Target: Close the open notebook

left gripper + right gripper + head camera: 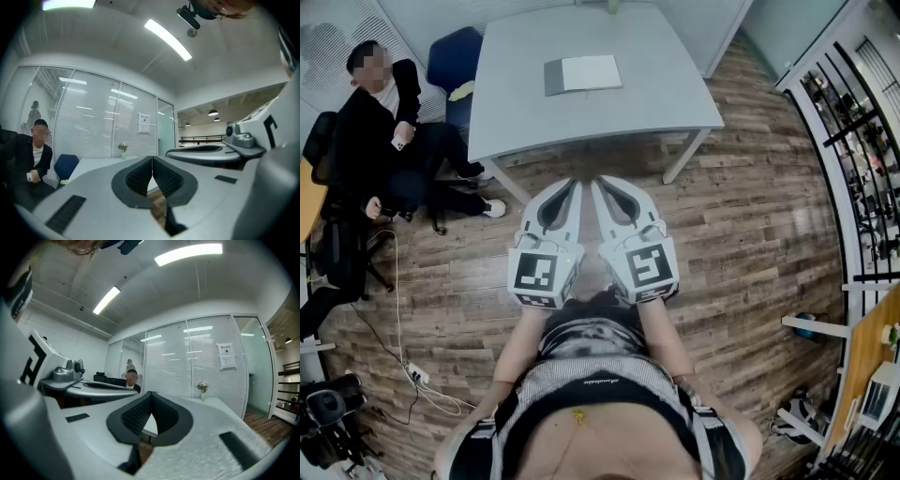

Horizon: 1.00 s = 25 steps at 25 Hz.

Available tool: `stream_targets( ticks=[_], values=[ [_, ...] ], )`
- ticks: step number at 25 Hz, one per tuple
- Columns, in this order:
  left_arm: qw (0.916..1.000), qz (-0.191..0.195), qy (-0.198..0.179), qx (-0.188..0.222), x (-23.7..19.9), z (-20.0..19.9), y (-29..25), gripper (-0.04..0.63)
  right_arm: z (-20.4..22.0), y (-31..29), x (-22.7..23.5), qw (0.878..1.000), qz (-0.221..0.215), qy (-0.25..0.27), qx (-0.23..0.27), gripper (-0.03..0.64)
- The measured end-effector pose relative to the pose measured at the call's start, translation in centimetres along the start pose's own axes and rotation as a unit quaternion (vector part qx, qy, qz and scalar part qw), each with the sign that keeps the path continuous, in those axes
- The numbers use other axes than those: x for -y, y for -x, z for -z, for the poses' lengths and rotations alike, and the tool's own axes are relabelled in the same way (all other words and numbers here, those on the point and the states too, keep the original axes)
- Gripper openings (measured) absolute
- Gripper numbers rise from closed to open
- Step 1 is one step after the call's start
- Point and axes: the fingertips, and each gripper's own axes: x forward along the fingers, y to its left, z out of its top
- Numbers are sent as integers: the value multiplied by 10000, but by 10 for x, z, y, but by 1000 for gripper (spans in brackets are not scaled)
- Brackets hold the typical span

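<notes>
The notebook lies open on the grey table, a dark grey cover to the left and a white page to the right. Both grippers are held level in front of the person's body, over the wooden floor and well short of the table. In the head view the left gripper and right gripper sit side by side, tips close together. The left gripper is shut with nothing between its pads. The right gripper is shut and empty too. The notebook does not show in either gripper view.
A person in black sits left of the table beside a blue chair. A small flower vase stands at the table's far edge. A cable and power strip lie on the floor at left. Shelving lines the right.
</notes>
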Motion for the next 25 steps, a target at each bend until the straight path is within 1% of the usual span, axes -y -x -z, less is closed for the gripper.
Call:
stream_targets(
  ticks=[6,8,13,17,19,25],
  values=[
    [9999,-91,32,110,5,2,-4,11,1,5,8,9999,-24,-91,100,-3],
    [9999,-121,47,90,5,3,-7,11,3,5,13,10000,-4,-47,88,32],
    [9997,-235,116,4,3,9,-15,12,11,3,24,10000,-6,-6,27,56],
    [9996,-257,74,-72,5,13,-23,17,17,1,32,10000,-38,-25,-32,61],
    [9996,-235,92,-88,6,14,-28,41,18,-1,37,10000,-63,-45,-29,61],
    [9995,-271,141,-122,13,20,-41,44,24,1,51,9998,-140,-109,-83,61]
  ],
)
